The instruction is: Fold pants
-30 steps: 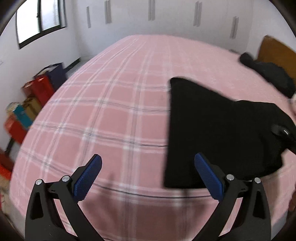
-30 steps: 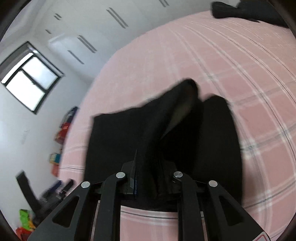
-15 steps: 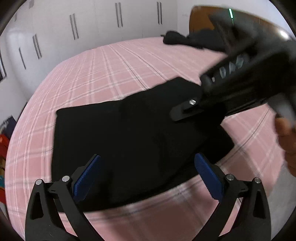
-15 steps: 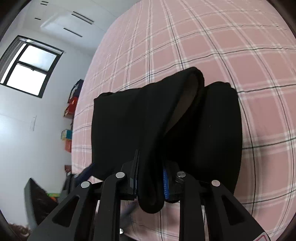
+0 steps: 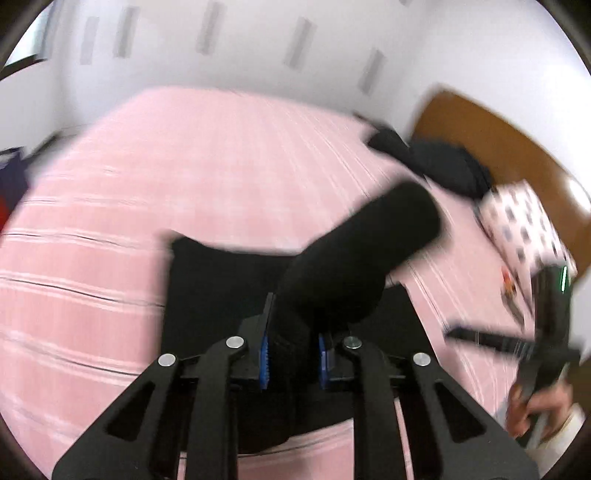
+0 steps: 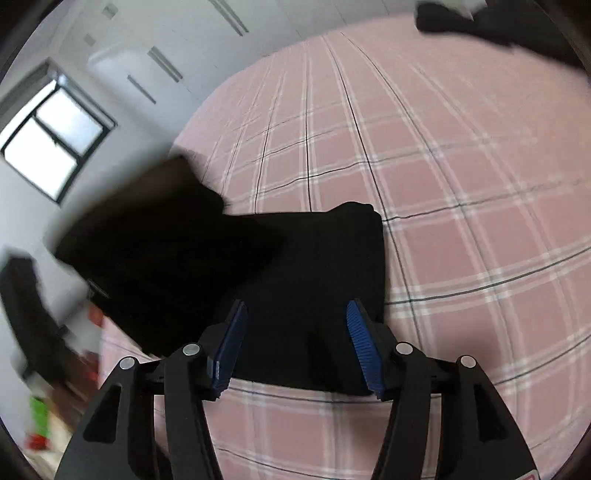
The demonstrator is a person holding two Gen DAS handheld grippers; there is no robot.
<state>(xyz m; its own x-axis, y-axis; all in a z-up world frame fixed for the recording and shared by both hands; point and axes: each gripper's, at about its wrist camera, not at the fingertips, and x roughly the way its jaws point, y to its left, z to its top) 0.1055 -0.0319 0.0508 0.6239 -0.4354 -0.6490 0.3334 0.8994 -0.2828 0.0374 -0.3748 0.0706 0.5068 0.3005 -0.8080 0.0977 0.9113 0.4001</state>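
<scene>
The black pants (image 5: 221,295) lie partly folded on the pink plaid bed (image 5: 184,166). My left gripper (image 5: 292,354) is shut on a bunched edge of the pants and lifts it, so a thick roll of cloth rises ahead of the fingers. In the right wrist view the pants (image 6: 325,273) lie flat, with a raised, blurred flap at the left. My right gripper (image 6: 295,343) is open and empty just above the pants' near edge. It also shows at the right of the left wrist view (image 5: 546,332), held by a hand.
A pile of dark clothes (image 5: 443,166) lies at the far side of the bed, also in the right wrist view (image 6: 480,22). A patterned pillow (image 5: 524,221) and a wooden headboard (image 5: 498,136) are at the right. Boxes and a window (image 6: 55,136) are at the left.
My left gripper has closed on the pants' edge and lifted it. My right gripper has let go of the pants, opened and drawn back. Both views are motion-blurred.
</scene>
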